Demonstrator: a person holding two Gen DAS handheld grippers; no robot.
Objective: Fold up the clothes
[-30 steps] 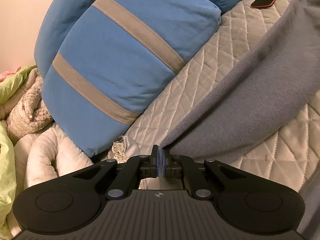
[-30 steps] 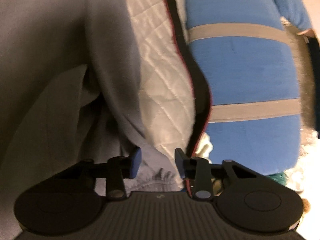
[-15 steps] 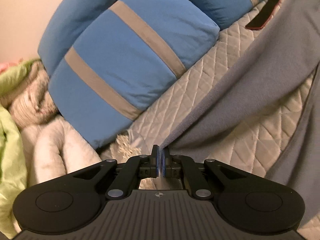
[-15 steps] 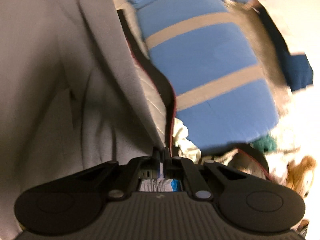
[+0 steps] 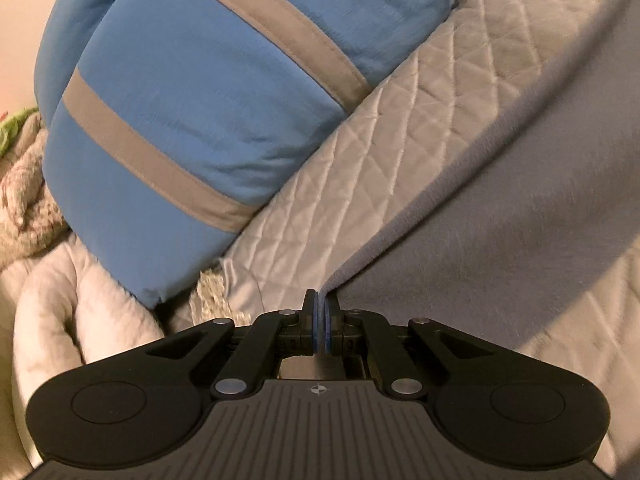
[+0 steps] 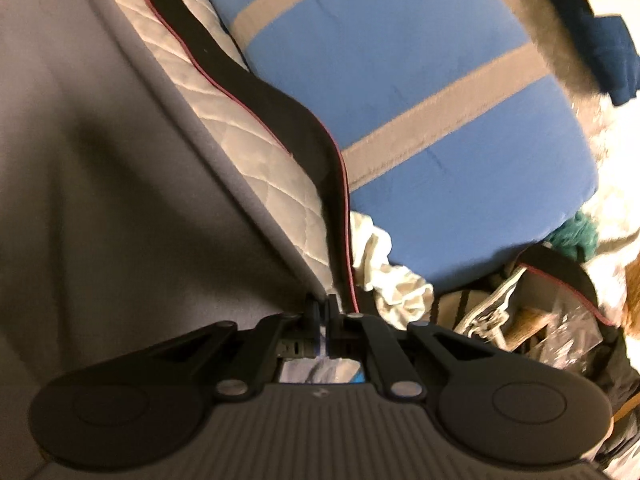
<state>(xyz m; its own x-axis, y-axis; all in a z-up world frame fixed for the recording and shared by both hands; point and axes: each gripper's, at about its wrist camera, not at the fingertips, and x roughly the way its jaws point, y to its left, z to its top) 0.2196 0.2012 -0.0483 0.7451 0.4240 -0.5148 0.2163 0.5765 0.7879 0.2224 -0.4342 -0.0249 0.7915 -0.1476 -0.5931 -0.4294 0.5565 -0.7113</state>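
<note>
Warm, yellowish indoor light fills both views, dim overall, with black vignette corners and strong fisheye bending of straight lines toward the edges. In the left wrist view the blue striped pillow (image 5: 208, 120) and quilted bedspread (image 5: 400, 152) are fairly sharp, and a soft dark shadow lies across the grey garment (image 5: 520, 240). The right wrist view is motion-smeared and darker, its grey garment (image 6: 100, 200) deeply shadowed, while the far right edge blows out to glare.

We see a blue pillow (image 5: 208, 92) with grey bands resting on the quilted cover (image 5: 400, 152) (a black strap (image 6: 280, 112) lies beside it).
</note>
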